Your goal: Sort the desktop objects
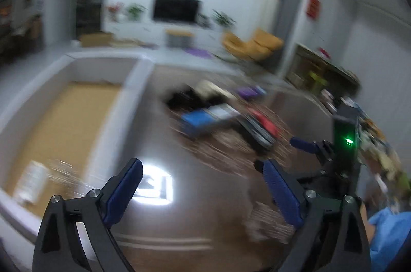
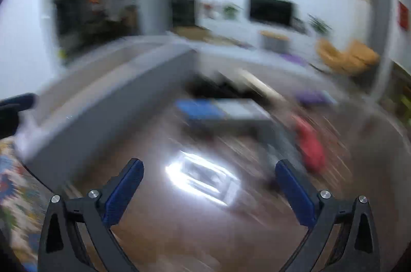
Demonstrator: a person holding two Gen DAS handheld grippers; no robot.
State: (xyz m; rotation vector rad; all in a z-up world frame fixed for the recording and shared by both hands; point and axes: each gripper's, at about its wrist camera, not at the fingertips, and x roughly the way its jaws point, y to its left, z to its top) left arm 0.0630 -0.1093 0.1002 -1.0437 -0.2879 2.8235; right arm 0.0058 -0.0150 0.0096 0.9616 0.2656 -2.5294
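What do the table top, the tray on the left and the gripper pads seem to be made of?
Table: probably polished or lacquered dark wood, since it mirrors a lamp and shows streaky grain.

Tray: grey walls, matte, maybe plastic or painted board; its tan floor looks like cardboard or cork. Blur leaves this open.

Left gripper pads: blue, ribbed, likely rubber or soft plastic, on black matte arms.

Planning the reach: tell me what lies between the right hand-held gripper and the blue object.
Only bare brown tabletop with a bright light reflection, between right hand-held gripper and blue object, in the blurred right wrist view.
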